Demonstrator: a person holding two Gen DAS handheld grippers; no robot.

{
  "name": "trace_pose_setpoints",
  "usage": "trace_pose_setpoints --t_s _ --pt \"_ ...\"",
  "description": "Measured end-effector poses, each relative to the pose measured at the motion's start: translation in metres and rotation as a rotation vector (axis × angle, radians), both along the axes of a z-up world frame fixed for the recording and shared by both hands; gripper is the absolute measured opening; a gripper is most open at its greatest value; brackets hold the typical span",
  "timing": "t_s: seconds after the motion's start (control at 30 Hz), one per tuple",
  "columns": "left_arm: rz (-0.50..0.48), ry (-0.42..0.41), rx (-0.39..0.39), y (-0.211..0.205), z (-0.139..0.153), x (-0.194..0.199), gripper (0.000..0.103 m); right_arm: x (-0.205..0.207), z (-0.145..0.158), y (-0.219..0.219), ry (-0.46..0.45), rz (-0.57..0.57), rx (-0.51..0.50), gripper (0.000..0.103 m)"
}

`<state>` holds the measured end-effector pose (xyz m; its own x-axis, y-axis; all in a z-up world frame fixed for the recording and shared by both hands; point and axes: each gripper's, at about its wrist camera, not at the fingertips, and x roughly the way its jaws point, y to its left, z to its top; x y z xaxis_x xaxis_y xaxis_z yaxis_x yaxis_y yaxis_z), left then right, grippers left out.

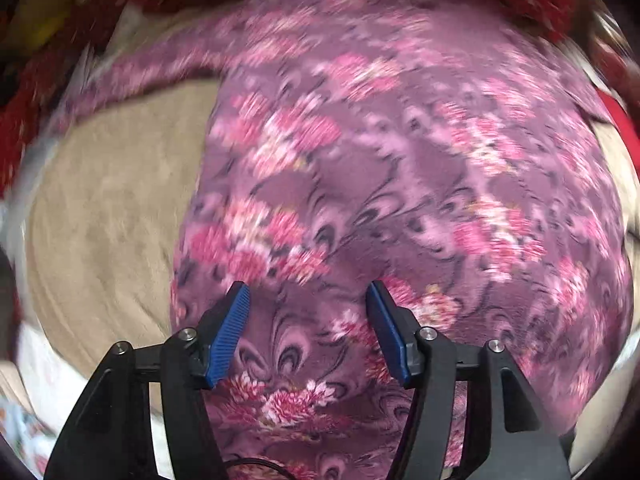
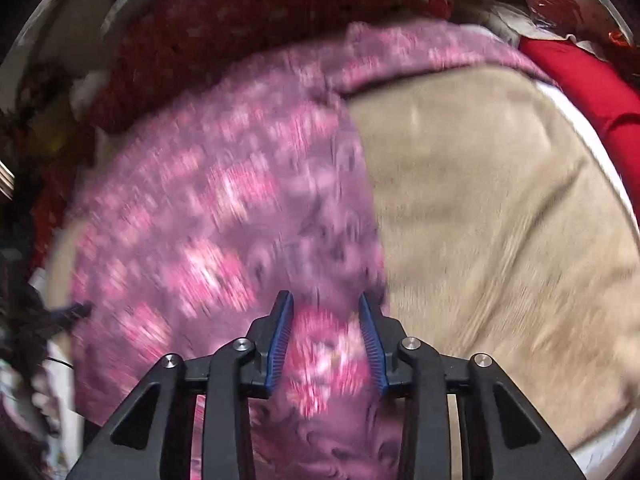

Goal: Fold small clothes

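Note:
A purple garment with pink flowers (image 1: 360,168) lies spread on a beige blanket (image 1: 108,216). My left gripper (image 1: 307,286) hovers just above the garment's near part, its blue pads wide apart and nothing between them. In the right wrist view the same garment (image 2: 208,216) covers the left half, and its straight right edge runs down to my right gripper (image 2: 323,295). That gripper's jaws stand partly apart, a blurred pink patch of the cloth shows in the gap, and the pads do not visibly press on it.
Dark red knitted fabric (image 2: 248,12) lies beyond the garment. A bright red cloth (image 2: 580,80) borders the blanket (image 2: 500,220) at the far right. White patterned cloth (image 1: 36,412) lies at the near left. Both views are motion-blurred.

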<state>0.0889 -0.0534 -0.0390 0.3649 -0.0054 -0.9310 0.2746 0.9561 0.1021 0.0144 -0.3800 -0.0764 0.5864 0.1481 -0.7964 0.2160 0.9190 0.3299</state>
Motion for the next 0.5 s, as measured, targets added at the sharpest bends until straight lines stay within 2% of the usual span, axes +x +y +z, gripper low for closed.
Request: trace_pose_setpoints --t_s 0.03,0.1,0.17,0.23,0.27,0.33,0.4,0.5 --pt "-0.021 -0.001 -0.008 -0.002 0.006 0.002 0.06 0.001 0.012 -0.017 -0.039 -0.033 0.029 0.036" --pt "-0.032 -0.011 -0.033 -0.003 0.016 0.01 0.06 0.003 0.036 -0.075 -0.127 -0.179 0.079 0.044" --pt "-0.025 -0.025 -0.044 -0.007 0.024 0.021 0.06 0.007 0.042 -0.142 -0.17 -0.356 0.157 0.054" --pt "-0.009 -0.024 -0.073 -0.01 0.027 0.037 0.06 0.01 0.037 -0.204 -0.178 -0.526 0.232 0.054" --pt "0.003 -0.017 -0.101 -0.012 0.029 0.046 0.06 0.013 0.029 -0.237 -0.173 -0.611 0.279 0.054" --pt "0.017 -0.006 -0.128 -0.019 0.028 0.06 0.06 0.019 0.013 -0.277 -0.167 -0.721 0.34 0.054" --pt "0.028 -0.002 -0.135 -0.028 0.022 0.071 0.06 0.03 -0.013 -0.315 -0.168 -0.829 0.447 0.054" --pt "0.037 0.021 -0.139 -0.038 0.014 0.09 0.06 0.056 -0.049 -0.341 -0.162 -0.876 0.599 0.057"
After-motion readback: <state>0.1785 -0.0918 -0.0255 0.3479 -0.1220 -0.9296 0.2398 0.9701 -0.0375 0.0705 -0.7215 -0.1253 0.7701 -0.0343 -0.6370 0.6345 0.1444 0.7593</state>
